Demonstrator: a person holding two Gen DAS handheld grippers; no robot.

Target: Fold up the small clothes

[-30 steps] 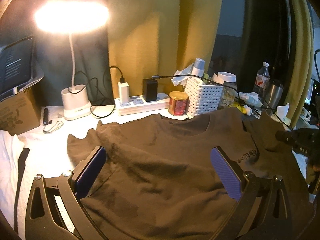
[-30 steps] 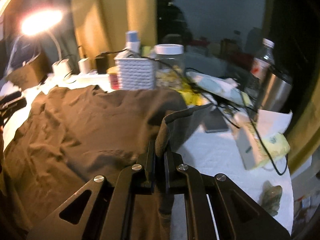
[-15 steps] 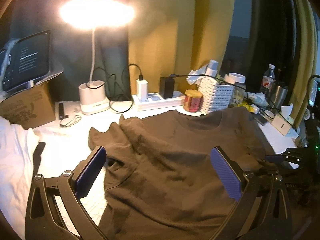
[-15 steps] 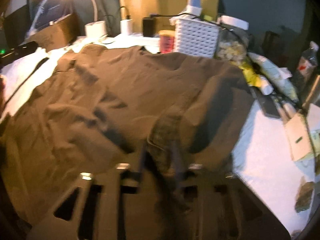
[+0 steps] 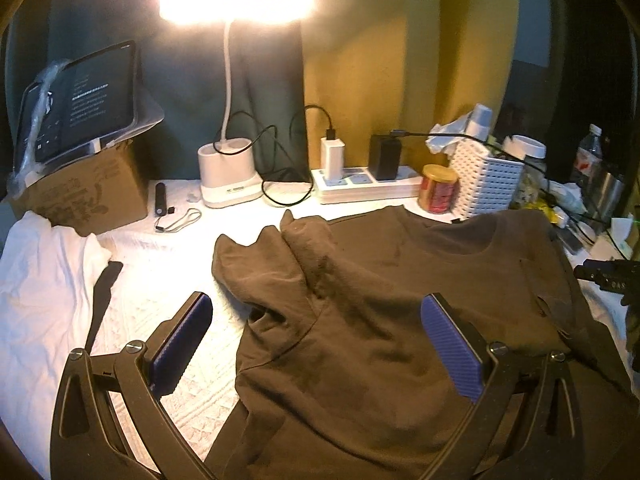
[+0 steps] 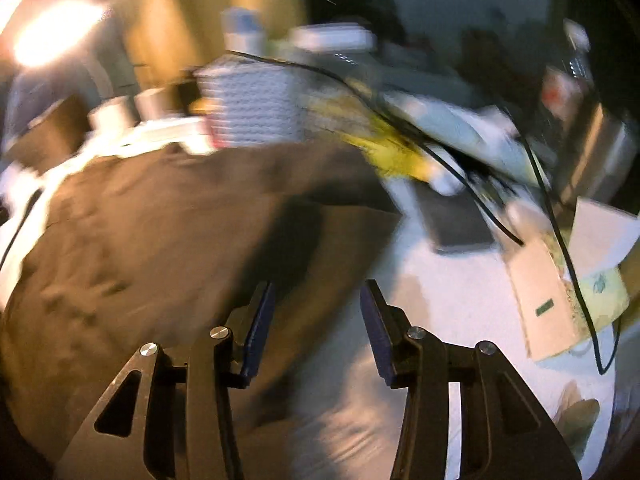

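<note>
A dark brown T-shirt lies spread on the white textured table cover, neck toward the back, its left sleeve bunched up. My left gripper hovers open over the shirt's left side, nothing between its blue pads. The right wrist view is blurred by motion. My right gripper stands over the right edge of the T-shirt, its jaws opening with nothing pressed between them; cloth lies below.
Along the back stand a lit desk lamp, a cardboard box with a tablet on it, a power strip, a red tin and a white basket. A white cloth lies left. Cables and a small box crowd the right.
The right gripper was shut on the shirt's right sleeve; it has let go and stands open over the shirt's right edge. The left view has swung leftward; the left gripper stayed open.
</note>
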